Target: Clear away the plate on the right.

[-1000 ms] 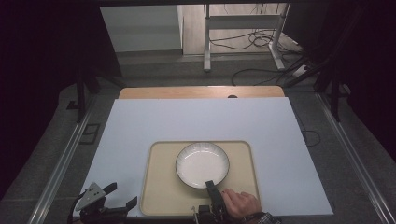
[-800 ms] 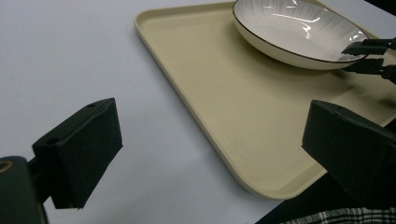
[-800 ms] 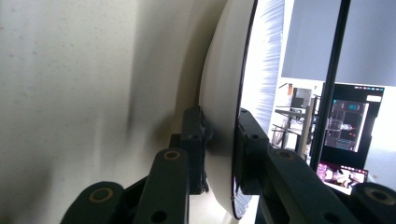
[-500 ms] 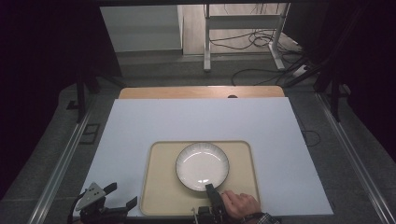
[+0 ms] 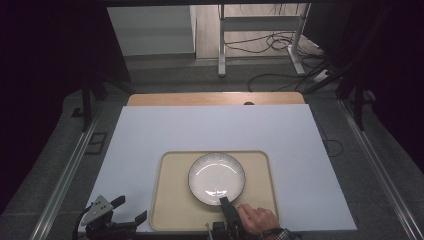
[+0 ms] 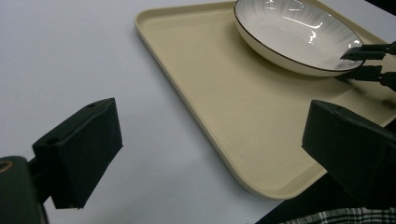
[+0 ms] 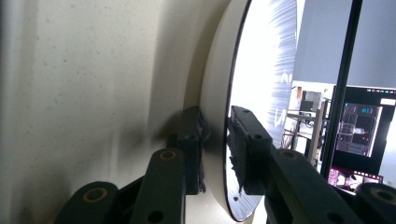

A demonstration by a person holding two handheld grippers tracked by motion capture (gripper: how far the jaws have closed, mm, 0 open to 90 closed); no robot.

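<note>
Plate (image 5: 216, 178): its near rim sits between the two jaws of the right gripper (image 7: 215, 149), one pad under the rim and one on the inner face. The jaws have just been opening a little, yet the pads look to be touching the rim. The plate rests on the tan tray (image 5: 172, 200), which lies on the white mat (image 5: 150, 130). The left gripper (image 6: 210, 154) waits wide open and empty near the tray's corner. The step looks like setting down or releasing; next calls for parting the jaws and backing away level.
</note>
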